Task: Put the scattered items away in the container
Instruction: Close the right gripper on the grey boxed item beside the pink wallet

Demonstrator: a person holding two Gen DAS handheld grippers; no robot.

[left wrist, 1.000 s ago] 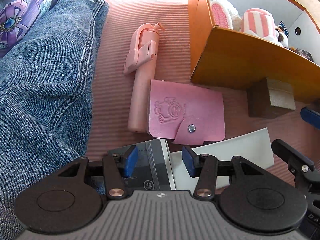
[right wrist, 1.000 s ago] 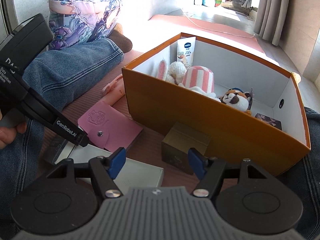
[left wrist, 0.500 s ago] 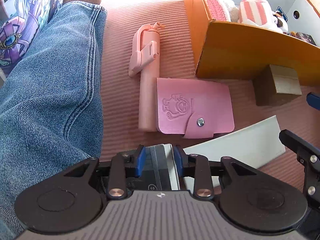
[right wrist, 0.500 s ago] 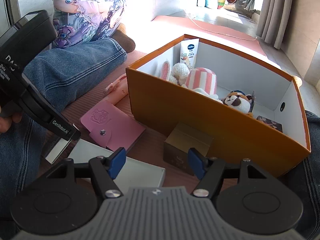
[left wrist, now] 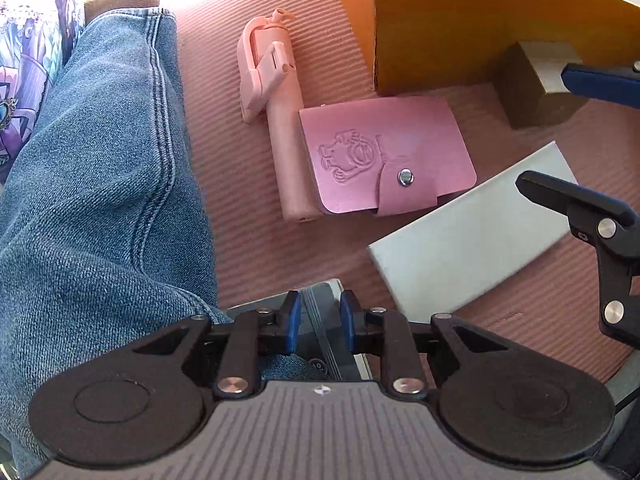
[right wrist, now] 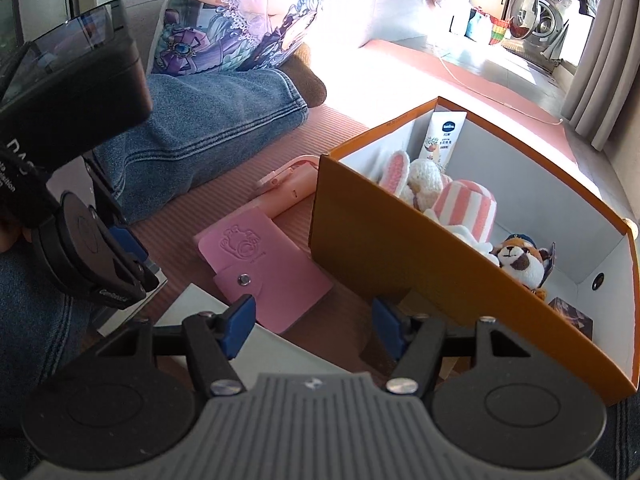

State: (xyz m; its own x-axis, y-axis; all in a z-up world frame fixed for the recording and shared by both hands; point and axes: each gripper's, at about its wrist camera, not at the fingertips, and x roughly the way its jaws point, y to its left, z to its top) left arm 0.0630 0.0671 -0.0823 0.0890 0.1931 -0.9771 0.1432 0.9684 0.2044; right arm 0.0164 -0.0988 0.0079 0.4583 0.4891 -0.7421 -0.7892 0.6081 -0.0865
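My left gripper (left wrist: 320,322) is shut on a dark grey box (left wrist: 320,300) and holds it raised off the mat; it also shows in the right wrist view (right wrist: 132,252). My right gripper (right wrist: 314,326) is open and empty, low over a white flat box (right wrist: 240,344) and a small brown box (left wrist: 536,84). A pink card wallet (left wrist: 384,156) and a pink selfie stick (left wrist: 276,92) lie on the mat beside the orange container (right wrist: 400,248), which holds plush toys and a tube.
A leg in blue jeans (left wrist: 100,160) lies along the left of the pink ribbed mat (left wrist: 224,148). The right gripper's fingers (left wrist: 580,200) reach in over the white box (left wrist: 472,236). A patterned cushion (right wrist: 240,20) stands behind the leg.
My left gripper closed on the dark grey box and lifted it up and back from the mat. My right gripper moved lower and closer to the white and brown boxes, staying open.
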